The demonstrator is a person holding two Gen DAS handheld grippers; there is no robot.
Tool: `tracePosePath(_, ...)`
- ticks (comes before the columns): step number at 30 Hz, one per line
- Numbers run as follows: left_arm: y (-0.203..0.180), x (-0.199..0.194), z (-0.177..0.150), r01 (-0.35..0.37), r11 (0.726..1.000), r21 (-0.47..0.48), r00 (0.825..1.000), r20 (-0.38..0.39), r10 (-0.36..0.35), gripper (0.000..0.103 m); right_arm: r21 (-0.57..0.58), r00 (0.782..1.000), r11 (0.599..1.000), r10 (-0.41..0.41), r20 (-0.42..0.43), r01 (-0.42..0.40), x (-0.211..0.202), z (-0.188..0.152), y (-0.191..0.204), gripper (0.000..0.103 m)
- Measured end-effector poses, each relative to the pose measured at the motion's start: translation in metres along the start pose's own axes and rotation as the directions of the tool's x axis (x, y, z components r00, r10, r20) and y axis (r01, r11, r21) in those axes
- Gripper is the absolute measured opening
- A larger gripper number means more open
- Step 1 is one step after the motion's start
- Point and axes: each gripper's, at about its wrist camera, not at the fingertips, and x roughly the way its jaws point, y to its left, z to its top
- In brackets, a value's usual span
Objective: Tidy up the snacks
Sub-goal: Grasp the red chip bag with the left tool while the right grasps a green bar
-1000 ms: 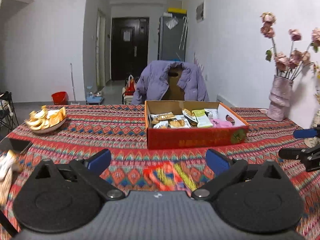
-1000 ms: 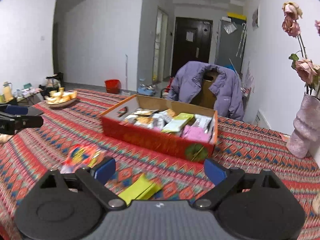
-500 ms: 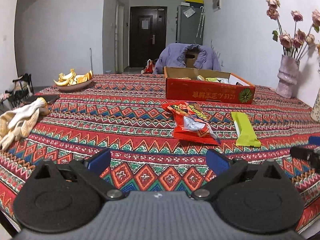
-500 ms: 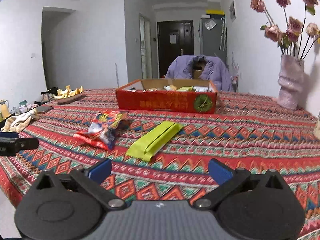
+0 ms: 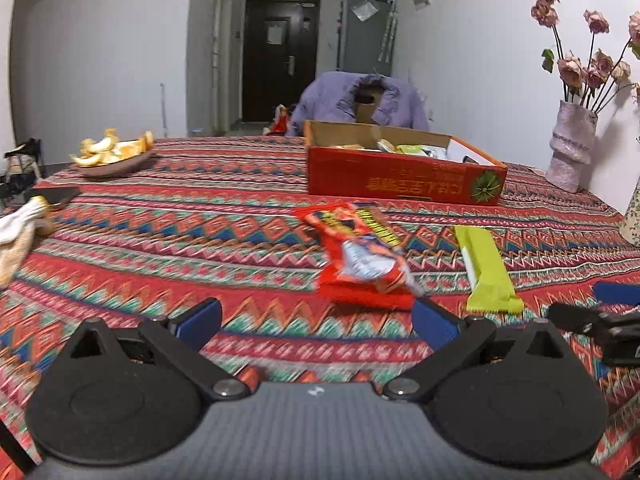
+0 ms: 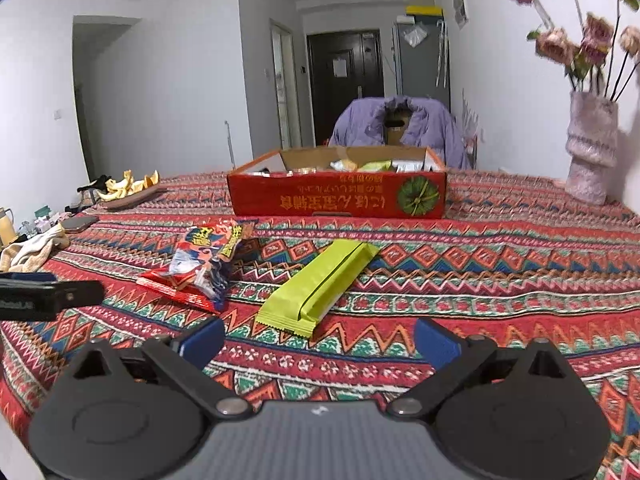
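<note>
A red snack packet [image 5: 360, 256] and a lime-green wrapped bar [image 5: 486, 274] lie loose on the patterned tablecloth. Behind them stands an open red cardboard box [image 5: 400, 180] holding several snacks. My left gripper [image 5: 316, 322] is open and empty, just short of the red packet. My right gripper [image 6: 318, 340] is open and empty, just short of the green bar [image 6: 320, 286]; the red packet [image 6: 204, 264] lies to its left and the box [image 6: 340, 196] beyond. Each gripper shows at the edge of the other's view.
A plate of orange peel [image 5: 114, 154] sits at the far left, with a phone [image 5: 54, 196] and white gloves [image 5: 18, 228] nearer. A pink vase of dried flowers [image 5: 570, 152] stands at the right by the wall. A chair with a purple jacket [image 5: 360, 100] is behind the table.
Both grippers pulled back from the box toward the table's near edge, then crept forward and lower toward the two loose snacks. Both stayed open and empty.
</note>
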Motion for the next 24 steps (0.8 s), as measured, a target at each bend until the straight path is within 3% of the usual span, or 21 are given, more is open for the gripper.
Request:
tracePosePath(2, -0.008, 0.020, 0.008, 0.005, 1.000, 0.010, 1.000, -0.005, -0.004, 0.103, 0.010, 1.000, 1.000, 0.013, -0.026, -0.012, 0.014, 0.007, 0.001, 0.088)
tracePosePath(6, -0.023, 0.065, 0.020, 0.047, 0.998, 0.035, 0.997, -0.057, -0.045, 0.103, 0.002, 0.998, 1.000, 0.020, -0.053, -0.020, 0.042, 0.023, 0.006, 0.087)
tracePosePath(8, -0.028, 0.083, 0.025, 0.077, 0.996, 0.050, 0.994, -0.078, -0.073, 0.103, -0.006, 0.997, 1.000, 0.025, -0.069, -0.026, 0.058, 0.030, 0.007, 0.077)
tracePosePath(12, -0.030, 0.109, 0.034, 0.091, 0.995, 0.036, 0.989, -0.119, -0.086, 0.099, 0.002, 0.994, 0.999, 0.033, -0.105, -0.033, 0.089, 0.041, 0.005, 0.069)
tracePosePath(16, -0.032, 0.127, 0.037, 0.087, 0.996, 0.034, 0.986, -0.146, -0.081, 0.074, 0.012, 0.990, 0.999, 0.037, -0.138, -0.035, 0.113, 0.047, 0.000, 0.066)
tracePosePath(19, -0.037, 0.128, 0.035, 0.067, 0.996, 0.062, 0.991, -0.121, -0.059, 0.065, -0.005, 0.988, 1.000, 0.026, -0.154, -0.028, 0.122, 0.047, -0.001, 0.052)
tracePosePath(21, -0.040, 0.127, 0.034, 0.063, 0.995, 0.077, 0.992, -0.116, -0.054, 0.060, -0.014, 0.987, 0.999, 0.029, -0.157, -0.032, 0.123, 0.048, -0.003, 0.049)
tracePosePath(24, -0.042, 0.125, 0.036, 0.065, 0.995, 0.072, 0.991, -0.118, -0.056, 0.054, -0.031, 0.987, 0.999, 0.024, -0.160, -0.030, 0.122, 0.050, -0.007, 0.037)
